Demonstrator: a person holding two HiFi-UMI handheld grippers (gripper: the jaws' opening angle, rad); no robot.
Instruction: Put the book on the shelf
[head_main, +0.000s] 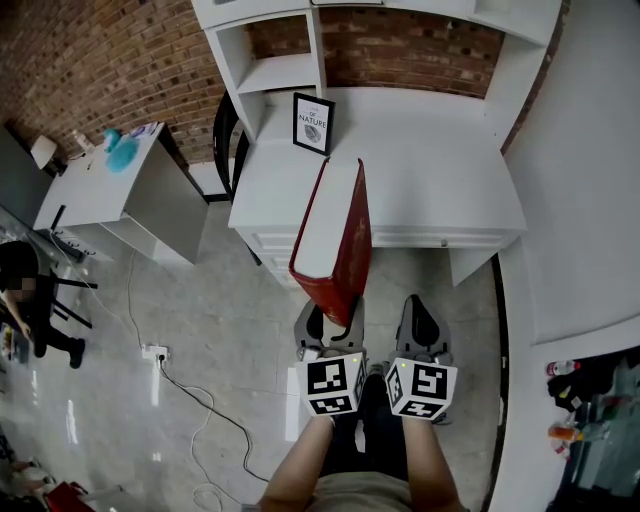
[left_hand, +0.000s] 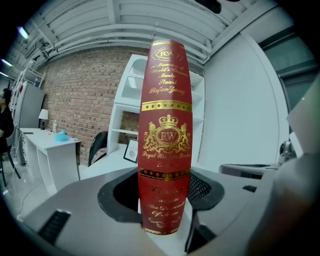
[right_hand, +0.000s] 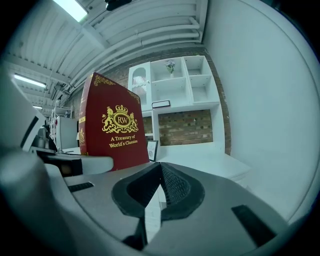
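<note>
Head view, left tool (head_main: 335, 322): clamped on the bottom end of the red book (head_main: 340, 235), jaws pressed to both covers. The book stands up and leans away from the tool, white page edge facing the camera.
Left gripper view, same tool (left_hand: 165, 202): the spine (left_hand: 165, 125) fills the gap between the jaws. The "RW" crest in gold is clear, but the curly script under it is too fuzzy to read, and the book's very bottom is hidden behind the tool body.
Right tool (head_main: 422, 322): just beside the left one, on its right. It touches nothing.
Right gripper view, right tool (right_hand: 159, 172): jaw tips are together with nothing between them, only a sliver of pale floor showing lower down. The book (right_hand: 112, 132) is off to this tool's left, front cover readable as "A Treasury of World's Classics", lower corner cut off by the left tool's body.
Worktop (head_main: 430, 170): white, ahead of both tools, beyond the book.
Framed print (head_main: 313, 123): stands on the worktop, ahead of the left tool. Small text unreadable.
Shelf unit (head_main: 280, 70): white, behind the worktop, with its top cropped in the head view. The right gripper view shows more of it (right_hand: 172, 85), but the left part sits behind the book.
Person (head_main: 25, 300): far left of the left tool, blurred, partly out of frame.
Cable (head_main: 190, 400): on the floor, left of the left tool.
</note>
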